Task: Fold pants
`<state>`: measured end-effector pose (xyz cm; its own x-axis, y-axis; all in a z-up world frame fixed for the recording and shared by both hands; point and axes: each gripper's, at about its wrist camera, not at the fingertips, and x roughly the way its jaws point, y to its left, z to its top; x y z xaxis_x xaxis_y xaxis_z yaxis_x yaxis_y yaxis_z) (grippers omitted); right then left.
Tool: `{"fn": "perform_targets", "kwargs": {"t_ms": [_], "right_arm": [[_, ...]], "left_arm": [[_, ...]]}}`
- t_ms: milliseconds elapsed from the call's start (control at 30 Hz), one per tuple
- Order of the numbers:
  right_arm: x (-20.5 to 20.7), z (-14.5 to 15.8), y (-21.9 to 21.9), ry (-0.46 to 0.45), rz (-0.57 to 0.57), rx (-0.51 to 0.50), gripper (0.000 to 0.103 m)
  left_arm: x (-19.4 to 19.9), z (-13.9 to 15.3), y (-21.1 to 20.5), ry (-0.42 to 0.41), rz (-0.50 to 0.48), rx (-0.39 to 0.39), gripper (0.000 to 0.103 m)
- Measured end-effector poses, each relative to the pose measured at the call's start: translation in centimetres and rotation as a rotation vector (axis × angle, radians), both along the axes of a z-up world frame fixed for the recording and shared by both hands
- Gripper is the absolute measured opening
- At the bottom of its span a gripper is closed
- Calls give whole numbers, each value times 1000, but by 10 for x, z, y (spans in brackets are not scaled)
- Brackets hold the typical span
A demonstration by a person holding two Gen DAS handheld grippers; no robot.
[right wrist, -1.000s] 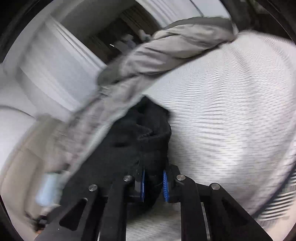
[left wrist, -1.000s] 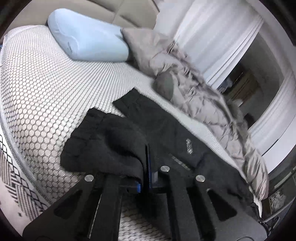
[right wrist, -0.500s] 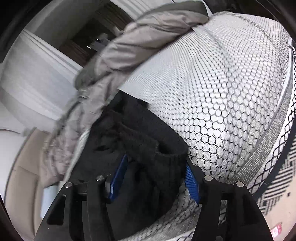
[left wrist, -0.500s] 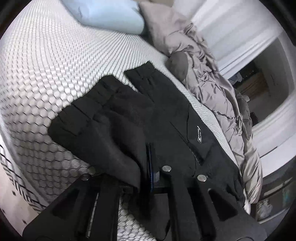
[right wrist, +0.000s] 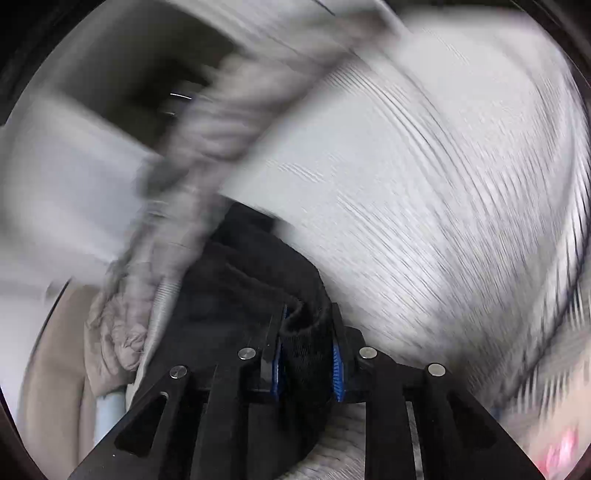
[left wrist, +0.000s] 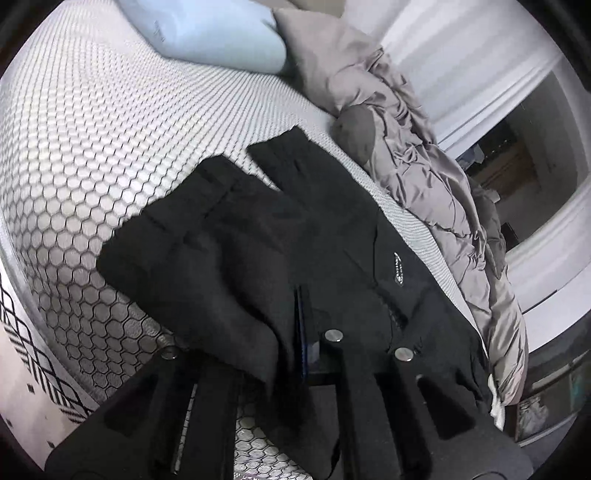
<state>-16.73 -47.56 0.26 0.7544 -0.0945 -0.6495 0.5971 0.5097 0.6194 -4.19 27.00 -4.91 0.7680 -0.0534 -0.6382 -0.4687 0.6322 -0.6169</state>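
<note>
Black pants lie on a white mattress with a honeycomb pattern. Two leg ends point to the far side, and one leg is folded over the near side. My left gripper is shut on a fold of the pants near the crotch; black cloth drapes over its left finger. In the blurred right wrist view, my right gripper is shut on a thick bunch of the black pants between its blue pads.
A light blue pillow lies at the head of the bed. A rumpled grey duvet runs along the far side of the pants, also in the right wrist view. White curtains and a dark doorway stand behind.
My right gripper was shut, opened wide half a second ago, and has closed again on the pants while moving fast. My left gripper kept its hold and tilted down over the bed.
</note>
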Motion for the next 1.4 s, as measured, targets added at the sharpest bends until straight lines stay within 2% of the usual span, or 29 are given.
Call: {"fn": "perform_targets", "kwargs": {"t_ms": [33, 67, 100, 200, 267, 333, 367, 433, 467, 500, 600, 633, 667, 733, 767, 800, 867, 933, 1033, 1133, 1167, 1200, 1233, 1267, 1333, 1400], "right_arm": [[-7, -12, -7, -72, -15, 118, 23], [-12, -13, -10, -116, -20, 154, 25], [-15, -12, -10, -146, -9, 166, 32], [-16, -5, 2, -140, 44, 122, 46], [-18, -6, 12, -125, 78, 103, 48], [-14, -1, 17, -80, 93, 32, 48], [-7, -1, 19, -61, 91, 1, 47], [7, 0, 25, -34, 80, -58, 30], [6, 3, 25, -34, 76, -78, 19], [3, 8, 27, -57, 73, -103, 13], [3, 37, 39, -161, 58, -226, 12], [-1, 40, 41, -143, 48, -259, 12], [-9, 36, 41, -107, 38, -266, 12], [3, 15, 32, 14, 31, -182, 14], [6, 1, 25, 42, 17, -86, 16], [4, -6, 20, 1, 4, -17, 20], [-4, -10, 15, -73, 4, 47, 31], [-6, -10, 16, -108, 16, 62, 41], [-14, -13, 18, -112, 45, 63, 42], [0, -17, 30, -86, 67, 17, 44], [9, -17, 34, -46, 87, -20, 43], [14, -16, 40, -18, 101, -59, 37], [19, -9, 43, -1, 106, -96, 24], [23, -5, 50, 20, 118, -160, 17], [20, 2, 55, -9, 129, -199, 12], [4, 7, 53, -57, 113, -178, 12]], "left_arm": [[-1, -1, 0, -2, 3, -5, 5], [-1, 0, 0, -7, 4, -4, 5], [0, 0, -2, -9, 3, 1, 5], [2, 1, -7, -2, -8, 22, 5], [5, 1, -10, 7, -15, 31, 5], [9, -1, -12, 23, -17, 40, 5], [11, -2, -13, 24, -18, 40, 5], [13, -1, -14, 21, -13, 57, 4], [11, 4, -17, 7, -8, 75, 2], [8, 8, -18, -10, -6, 88, 1], [-10, 27, -20, -102, -15, 125, 1], [-13, 29, -20, -108, -25, 141, 1], [-9, 24, -19, -66, -34, 151, 1], [-2, 11, -15, 11, -43, 122, 1], [1, 1, -11, 43, -47, 72, 1], [1, -2, -8, 44, -48, 46, 1], [-3, -2, -3, 18, -37, 9, 1], [-4, 0, -3, 11, -32, 21, 1], [-1, -3, -3, 24, -32, 20, 1], [3, -3, -3, 18, -28, 27, 1], [4, -3, -5, 18, -28, 34, 1], [6, -1, -7, 18, -29, 46, 1], [8, 0, -9, 16, -27, 58, 1], [7, 4, -11, 11, -20, 84, 1], [0, 10, -13, -5, -16, 113, 1], [-9, 14, -10, -24, -20, 109, 1]]}}
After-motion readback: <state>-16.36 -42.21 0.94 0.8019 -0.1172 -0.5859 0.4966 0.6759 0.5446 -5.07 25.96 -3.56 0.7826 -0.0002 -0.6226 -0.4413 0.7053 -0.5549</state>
